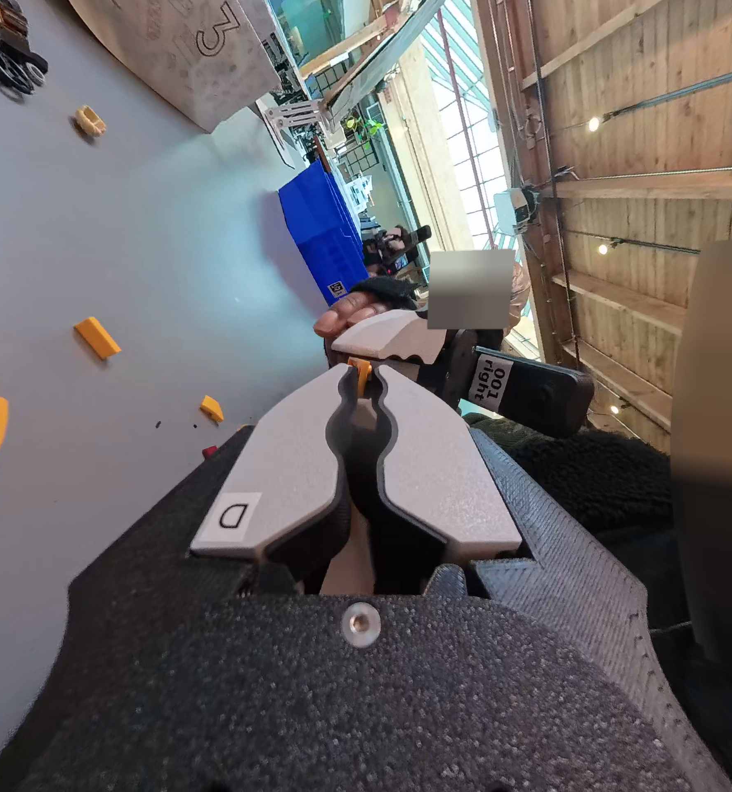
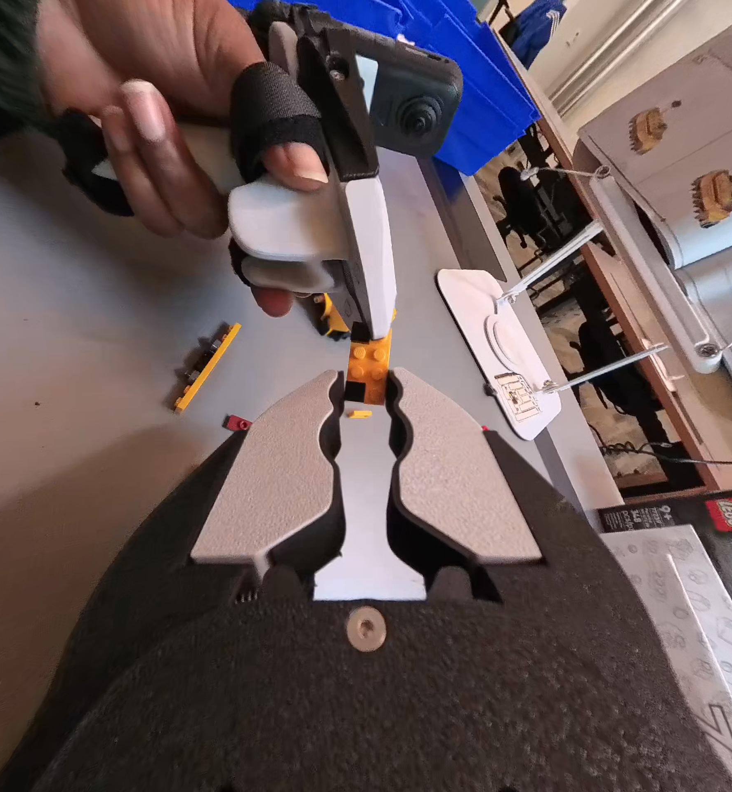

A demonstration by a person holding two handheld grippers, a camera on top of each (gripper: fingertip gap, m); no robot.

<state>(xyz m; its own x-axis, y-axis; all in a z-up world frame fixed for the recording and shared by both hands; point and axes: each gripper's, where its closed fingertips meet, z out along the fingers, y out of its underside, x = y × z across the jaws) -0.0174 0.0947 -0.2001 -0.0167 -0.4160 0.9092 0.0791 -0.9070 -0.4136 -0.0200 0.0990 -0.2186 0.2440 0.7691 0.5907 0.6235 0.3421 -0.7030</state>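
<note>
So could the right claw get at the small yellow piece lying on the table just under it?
Probably not as things stand: the right claw is closed on the orange studded plate, which the left claw grips too. The small yellow piece lies uncovered below.

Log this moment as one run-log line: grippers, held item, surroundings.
left gripper: shut on orange studded plate | right gripper: shut on same plate's other end | plate: above grey table | nearby: loose yellow pieces

Orange studded plate (image 2: 367,373) with black tile, held off table, pinched at both ends by jaws.
</note>
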